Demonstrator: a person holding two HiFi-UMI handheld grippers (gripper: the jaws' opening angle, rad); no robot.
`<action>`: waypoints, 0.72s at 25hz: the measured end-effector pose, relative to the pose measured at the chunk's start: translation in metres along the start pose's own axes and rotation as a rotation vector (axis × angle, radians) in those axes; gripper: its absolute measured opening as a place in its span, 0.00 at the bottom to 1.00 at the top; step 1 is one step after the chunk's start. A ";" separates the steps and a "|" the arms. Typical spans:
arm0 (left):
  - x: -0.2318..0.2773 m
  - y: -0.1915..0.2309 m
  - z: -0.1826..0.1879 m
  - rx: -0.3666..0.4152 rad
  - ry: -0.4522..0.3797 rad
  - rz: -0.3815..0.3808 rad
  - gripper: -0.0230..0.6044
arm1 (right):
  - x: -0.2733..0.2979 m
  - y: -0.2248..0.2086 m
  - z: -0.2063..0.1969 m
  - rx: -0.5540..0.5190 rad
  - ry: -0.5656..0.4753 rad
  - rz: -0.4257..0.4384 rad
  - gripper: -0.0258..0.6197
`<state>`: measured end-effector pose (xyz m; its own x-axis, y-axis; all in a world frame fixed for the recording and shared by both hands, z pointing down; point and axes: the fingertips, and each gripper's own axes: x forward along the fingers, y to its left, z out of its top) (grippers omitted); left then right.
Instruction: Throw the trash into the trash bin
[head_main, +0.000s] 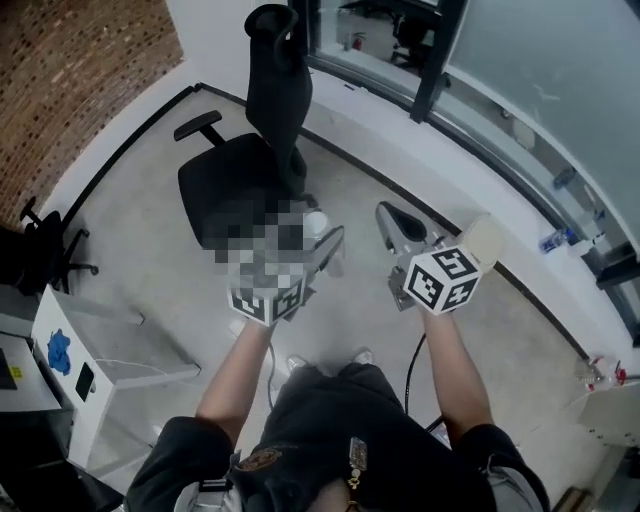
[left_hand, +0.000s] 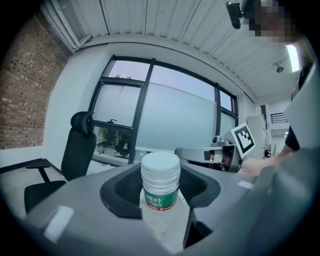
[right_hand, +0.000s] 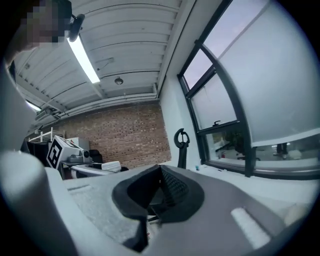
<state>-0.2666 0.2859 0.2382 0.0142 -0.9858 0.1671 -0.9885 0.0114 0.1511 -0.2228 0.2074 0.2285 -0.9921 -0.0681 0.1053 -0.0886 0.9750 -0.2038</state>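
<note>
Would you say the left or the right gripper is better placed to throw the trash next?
Left: the left gripper already grips the bottle, while the right gripper is shut on nothing.

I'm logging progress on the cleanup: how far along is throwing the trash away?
Done: the bottle is picked up, clamped in the left gripper. In hand: it is held above the floor by the office chair; the right gripper is shut and empty. Left: no trash bin shows in any view, so finding it and dropping the bottle in remain.
</note>
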 end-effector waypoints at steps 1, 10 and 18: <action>0.015 -0.013 0.000 0.005 0.007 -0.026 0.36 | -0.014 -0.015 0.001 0.005 -0.006 -0.027 0.04; 0.126 -0.123 -0.007 0.050 0.061 -0.242 0.36 | -0.138 -0.126 -0.004 0.002 -0.035 -0.277 0.04; 0.190 -0.203 -0.014 0.088 0.108 -0.417 0.36 | -0.226 -0.194 -0.017 0.060 -0.053 -0.480 0.04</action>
<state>-0.0610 0.0984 0.2532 0.4260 -0.8798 0.2109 -0.9037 -0.4030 0.1443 0.0205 0.0374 0.2605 -0.8407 -0.5196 0.1523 -0.5411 0.8167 -0.2003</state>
